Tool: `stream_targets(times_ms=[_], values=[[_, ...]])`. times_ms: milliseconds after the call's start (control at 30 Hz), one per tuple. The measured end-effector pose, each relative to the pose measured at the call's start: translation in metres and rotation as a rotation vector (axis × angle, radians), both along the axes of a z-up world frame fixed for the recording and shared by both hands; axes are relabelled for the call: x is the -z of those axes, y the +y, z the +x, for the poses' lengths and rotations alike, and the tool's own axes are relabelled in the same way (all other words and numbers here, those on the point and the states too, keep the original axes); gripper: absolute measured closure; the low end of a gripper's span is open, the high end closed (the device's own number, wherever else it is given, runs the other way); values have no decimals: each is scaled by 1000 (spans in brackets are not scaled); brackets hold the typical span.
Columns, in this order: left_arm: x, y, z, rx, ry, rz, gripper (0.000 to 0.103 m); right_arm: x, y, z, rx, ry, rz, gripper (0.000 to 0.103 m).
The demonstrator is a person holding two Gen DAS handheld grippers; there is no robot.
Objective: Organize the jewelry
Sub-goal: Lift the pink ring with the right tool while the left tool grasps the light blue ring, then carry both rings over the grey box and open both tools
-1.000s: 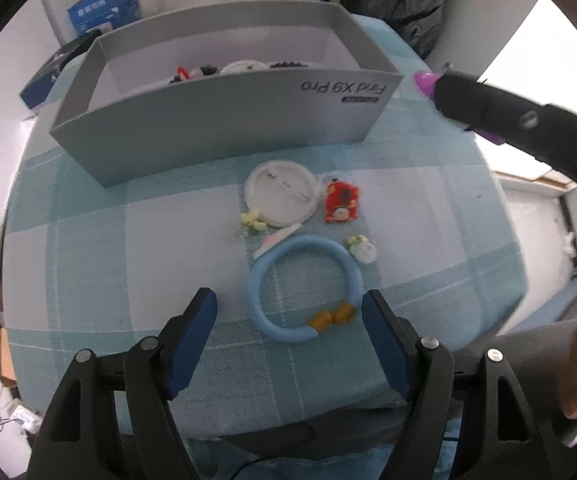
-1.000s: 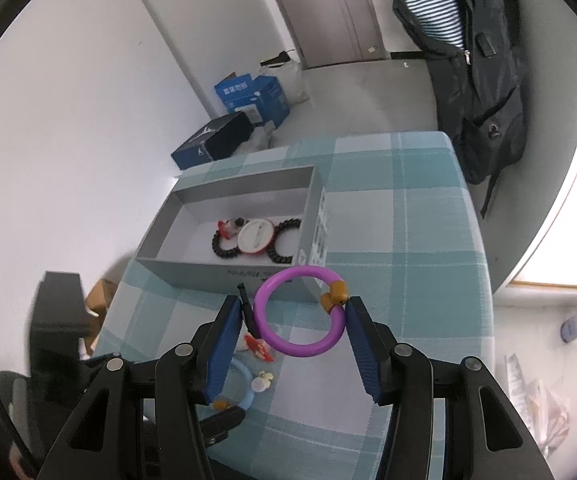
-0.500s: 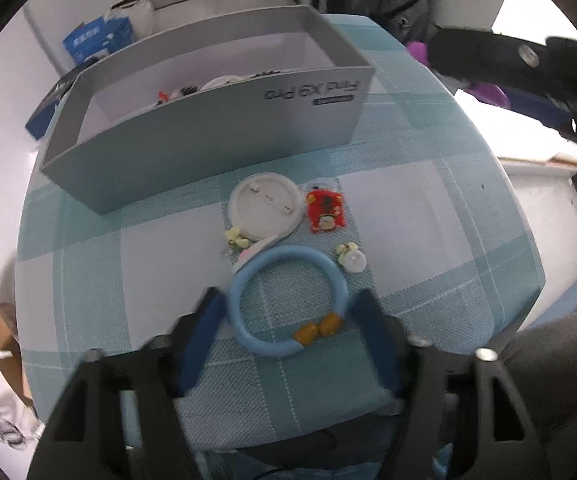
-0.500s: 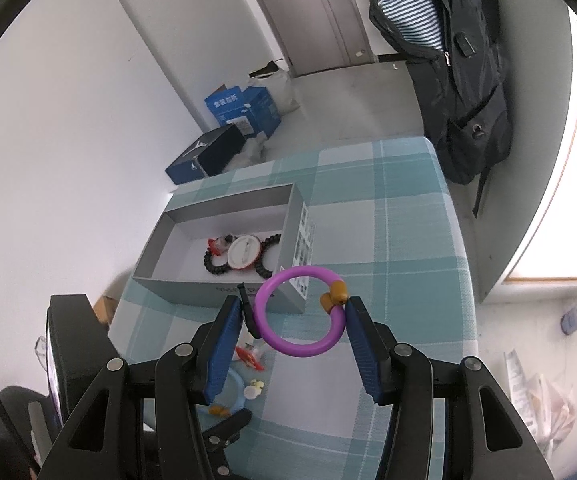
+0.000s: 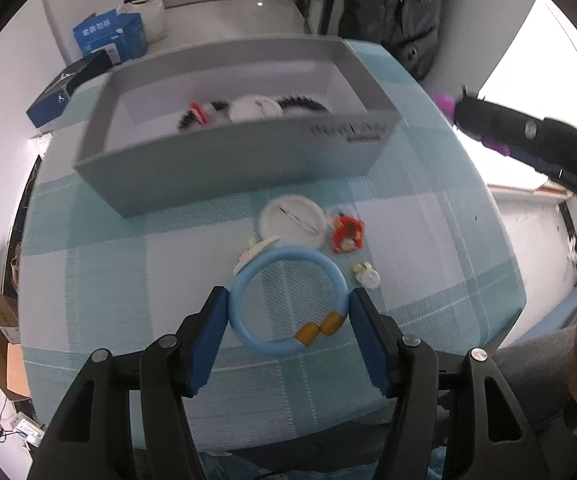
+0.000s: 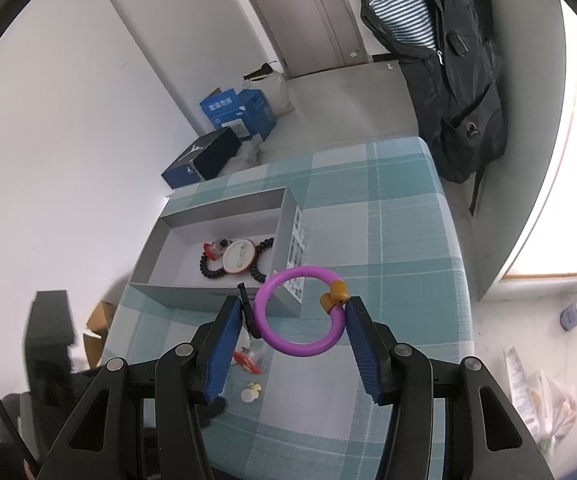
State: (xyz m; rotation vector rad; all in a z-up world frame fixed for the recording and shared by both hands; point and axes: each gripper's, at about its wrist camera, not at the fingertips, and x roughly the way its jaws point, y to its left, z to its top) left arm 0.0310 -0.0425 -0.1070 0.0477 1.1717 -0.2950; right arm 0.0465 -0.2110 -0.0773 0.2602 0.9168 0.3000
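Evidently both sets of fingers were clamped across rings: the left gripper (image 5: pixel 288 316) on the blue bangle (image 5: pixel 288 300), the right gripper (image 6: pixel 292 316) holding the purple bangle (image 6: pixel 300 312) aloft, presumably bound for the grey box (image 6: pixel 192 300) ahead of the fingers.

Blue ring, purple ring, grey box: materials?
Blue ring: likely smooth plastic or silicone; even matte colour, amber beads on it. Purple ring: looks the same, slightly glossy, amber beads too. Grey box: probably cardboard; thin flat walls, printed lettering, matte.
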Motion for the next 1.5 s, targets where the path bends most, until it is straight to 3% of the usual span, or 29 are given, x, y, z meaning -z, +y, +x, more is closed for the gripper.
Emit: stream_targets(times_ms=[833, 1167, 1367, 1500], values=[[-49, 60, 9, -140, -130, -151, 47, -6, 37, 8, -15, -20, -10, 51], [-75, 78, 34, -177, -154, -244, 47, -40, 66, 25, -89, -64, 30, 51], [-88, 76, 53, -142, -130, -263, 47, -62, 71, 45, -137, -80, 29, 51], [-82, 71, 73, -138, -98, -208, 47, -64, 78, 60, -185, -82, -12, 51]])
